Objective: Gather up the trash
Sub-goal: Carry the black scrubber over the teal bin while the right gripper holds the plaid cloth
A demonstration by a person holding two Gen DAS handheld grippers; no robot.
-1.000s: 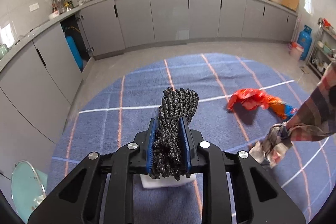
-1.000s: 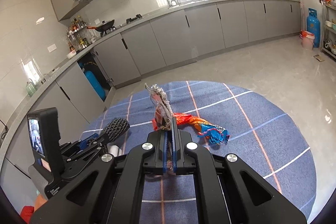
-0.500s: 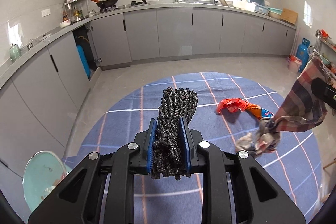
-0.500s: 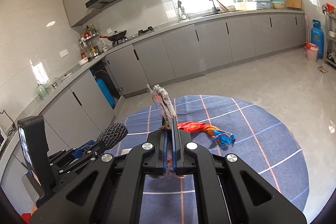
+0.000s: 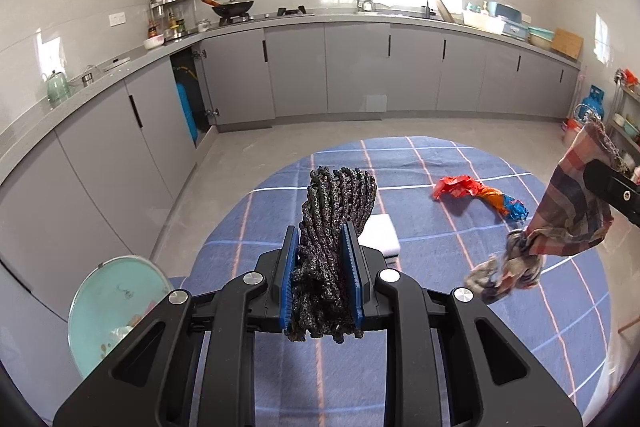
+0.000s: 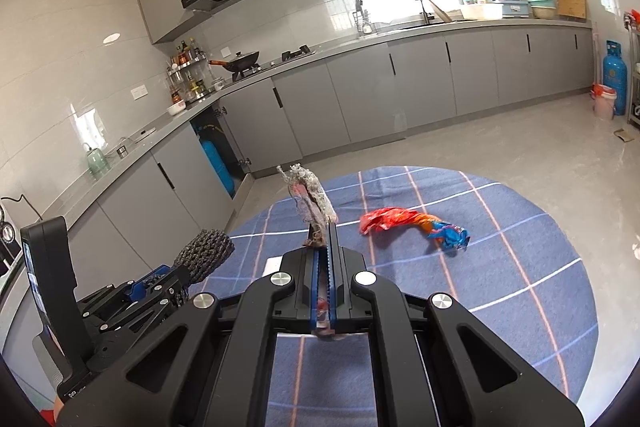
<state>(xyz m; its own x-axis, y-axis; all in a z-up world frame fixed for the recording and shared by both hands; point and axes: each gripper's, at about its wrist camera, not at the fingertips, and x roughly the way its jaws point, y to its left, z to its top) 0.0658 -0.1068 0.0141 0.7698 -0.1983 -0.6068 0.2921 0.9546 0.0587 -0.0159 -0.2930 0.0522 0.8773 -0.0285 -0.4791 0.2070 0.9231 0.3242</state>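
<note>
**Both tools loaded, one wrapper left on the rug**

Left tool (image 5: 322,259) clamped on a black knitted bundle (image 5: 340,211), blue pads pressed against both sides, bundle sticking out ahead of the fingertips and hanging a little behind them. Seen again from the right wrist view as a dark woven lump (image 6: 206,253) at the near left, held above the rug.

Right tool (image 6: 326,263) closed nearly flat on a thin plaid rag (image 6: 310,201), a crumpled strip rising past the fingertips. From the left wrist view, the same plaid rag (image 5: 560,223) dangling at the right edge, knotted at its lower end, clear of the rug.

Still lying on the round blue checked rug (image 5: 460,307): a crumpled red, orange and blue wrapper (image 5: 476,193), far right of the bundle, touched by neither tool; also visible at (image 6: 416,225). White sponge-like block (image 5: 378,237) on the rug just beyond the left tool, partly hidden behind the bundle.

Teal bin (image 5: 116,307) at the near left, off the rug's edge, scraps visible inside. Grey kitchen cabinets (image 5: 360,67) along the far wall.
</note>
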